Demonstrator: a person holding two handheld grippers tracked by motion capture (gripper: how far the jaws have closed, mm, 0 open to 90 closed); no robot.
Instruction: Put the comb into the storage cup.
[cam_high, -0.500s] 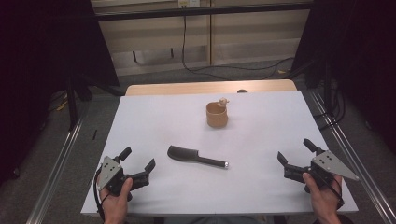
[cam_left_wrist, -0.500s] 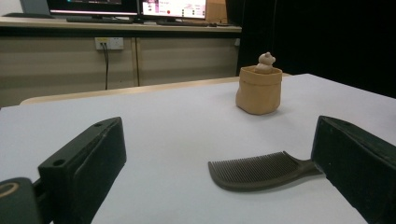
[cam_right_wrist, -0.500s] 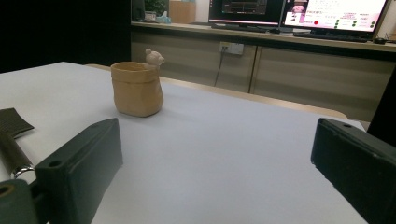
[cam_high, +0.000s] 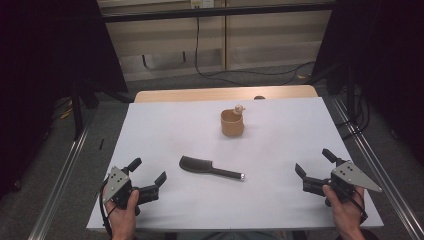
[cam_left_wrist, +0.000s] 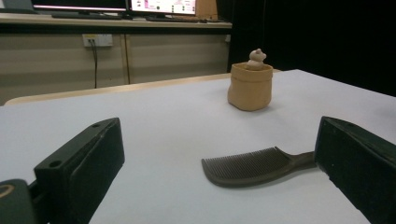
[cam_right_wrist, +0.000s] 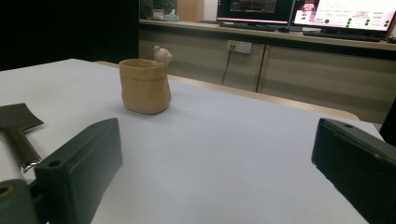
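A dark comb (cam_high: 210, 167) lies flat near the middle of the white desk (cam_high: 280, 205), between the left gripper (cam_high: 148, 176) and right gripper (cam_high: 312, 169), both with jaws spread wide and holding nothing, while a tan cup (cam_high: 232, 123) stands farther back.

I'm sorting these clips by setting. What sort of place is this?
Probably a lab or office workroom set up for recording. A white table stands in a metal rail frame, computer monitors sit on a counter behind, and only a comb and a small tan cup lie out.
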